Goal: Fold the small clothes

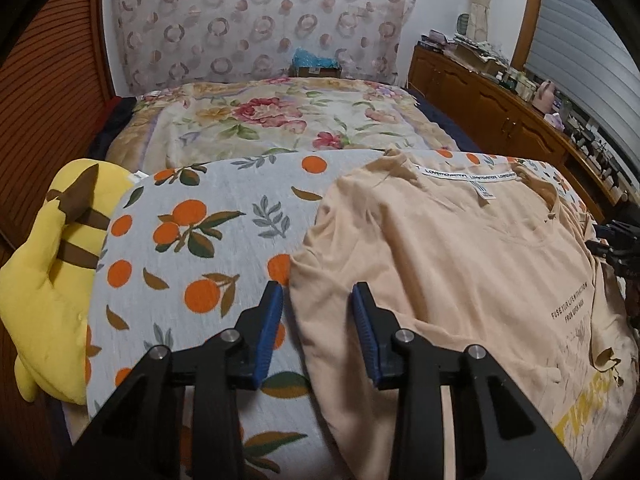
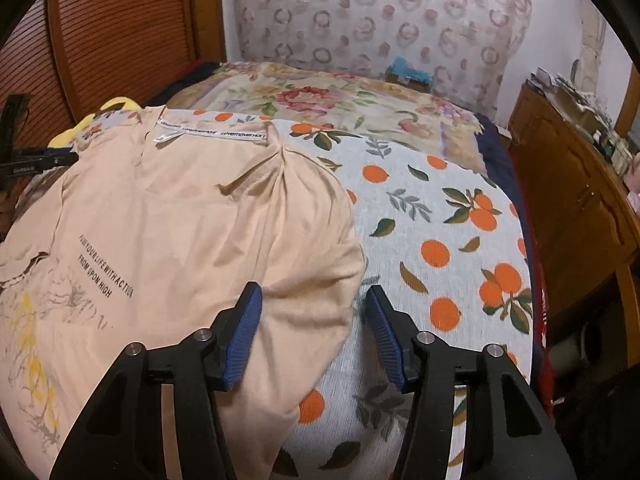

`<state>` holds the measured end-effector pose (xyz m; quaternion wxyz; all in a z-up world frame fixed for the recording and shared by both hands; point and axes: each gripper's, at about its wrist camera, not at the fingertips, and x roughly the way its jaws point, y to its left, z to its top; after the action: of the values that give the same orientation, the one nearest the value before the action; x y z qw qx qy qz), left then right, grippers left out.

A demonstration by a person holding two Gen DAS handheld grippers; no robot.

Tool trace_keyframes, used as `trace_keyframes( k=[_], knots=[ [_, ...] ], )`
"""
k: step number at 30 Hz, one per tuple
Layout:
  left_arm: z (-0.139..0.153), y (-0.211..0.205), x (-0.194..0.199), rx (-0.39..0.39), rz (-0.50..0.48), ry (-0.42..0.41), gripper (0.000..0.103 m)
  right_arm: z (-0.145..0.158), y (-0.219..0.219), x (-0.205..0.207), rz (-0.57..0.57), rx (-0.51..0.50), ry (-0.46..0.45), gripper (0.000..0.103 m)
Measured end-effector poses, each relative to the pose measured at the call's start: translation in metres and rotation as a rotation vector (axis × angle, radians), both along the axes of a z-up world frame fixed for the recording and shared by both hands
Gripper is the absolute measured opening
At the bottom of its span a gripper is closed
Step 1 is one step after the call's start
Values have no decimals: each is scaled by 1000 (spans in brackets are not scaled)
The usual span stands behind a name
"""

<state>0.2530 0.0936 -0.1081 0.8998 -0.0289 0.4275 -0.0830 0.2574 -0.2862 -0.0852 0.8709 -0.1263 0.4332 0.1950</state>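
1. A peach-beige cotton T-shirt with black lettering and a yellow print lies spread flat, front up, on a grey bedspread printed with oranges and leaves.
2. Its neckline, with a white woven label band, faces the far side of the bed, toward a cream floral quilt.
3. The left gripper, black with blue ribbed pads, hangs over the shirt's left edge; its jaws stand apart, and the sleeve edge sits between them without being pinched.
4. The right gripper, of the same make, hangs over the shirt's opposite edge; its jaws are also parted, one pad above the cloth and the other above the bedspread, nothing clasped.
5. A yellow plush toy with brown stripes lies just beside the bedspread's left edge in the left wrist view.
6. A brown wooden dresser cluttered with small items stands along the right side of the bed.
7. A sheer curtain with ring patterns hangs behind the bed.
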Motion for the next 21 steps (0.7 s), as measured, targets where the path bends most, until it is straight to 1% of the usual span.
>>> trace_keyframes(
  k=[2,4,5,6,8,11,15,16,18,20,21],
  knots=[
    [0,2,4,-9,5,3,36,0,1,3,12,13,8,40],
    [0,2,6,-6,4,5,35,1,4,5,31,23,10,17],
    [0,1,6,-1,3,6,19,2,7,5,36,18,5,12],
    [1,1,7,-5,-2,13,7,2,9,6,39,15,2,6],
    [2,1,8,-37,0,23,3,4,13,4,55,25,-25,4],
    [21,-8,-11,-15,1,-36,2,16,15,-2,20,52,-87,3],
    [56,-23,-57,-12,-25,-134,2,43,15,-21,2,96,-175,2],
    [61,-24,-67,-16,-28,-149,2,54,13,-31,0,116,-205,2],
    [75,-30,-96,-22,-40,-189,2,67,11,-45,0,140,-235,2],
    [83,-30,-117,-24,-44,-213,2,82,7,-66,7,162,-267,2],
    [88,-30,-134,-31,-47,-229,2,87,5,-77,12,168,-278,2]
  ],
)
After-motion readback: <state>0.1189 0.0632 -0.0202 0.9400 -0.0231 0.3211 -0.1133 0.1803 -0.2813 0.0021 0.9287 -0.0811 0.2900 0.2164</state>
